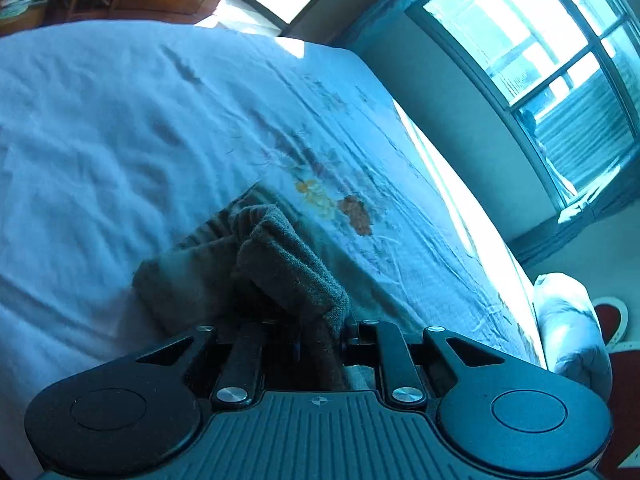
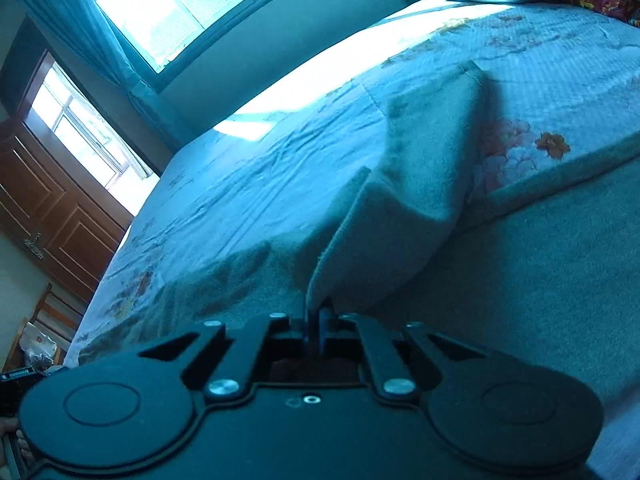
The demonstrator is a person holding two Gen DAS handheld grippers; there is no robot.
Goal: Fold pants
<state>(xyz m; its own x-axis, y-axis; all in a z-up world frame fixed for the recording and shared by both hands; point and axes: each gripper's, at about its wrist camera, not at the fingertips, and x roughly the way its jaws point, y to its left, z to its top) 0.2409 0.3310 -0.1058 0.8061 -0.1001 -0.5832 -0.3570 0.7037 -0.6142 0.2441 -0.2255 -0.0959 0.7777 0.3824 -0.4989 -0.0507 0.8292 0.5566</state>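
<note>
The pants are of thick grey-brown fleece and lie on a bed with a pale floral sheet. In the left wrist view a bunched fold of them rises straight into my left gripper, which is shut on it; the cloth hides the fingertips. In the right wrist view a wide part of the pants lies flat on the right. A flap of the pants is lifted off the bed, its edge pinched in my right gripper, whose jaws are pressed together.
The bed's far edge is brightly lit and runs along a wall below a large window. A white pillow lies at one end of the bed. A wooden door and a chair stand beyond the bed's other end.
</note>
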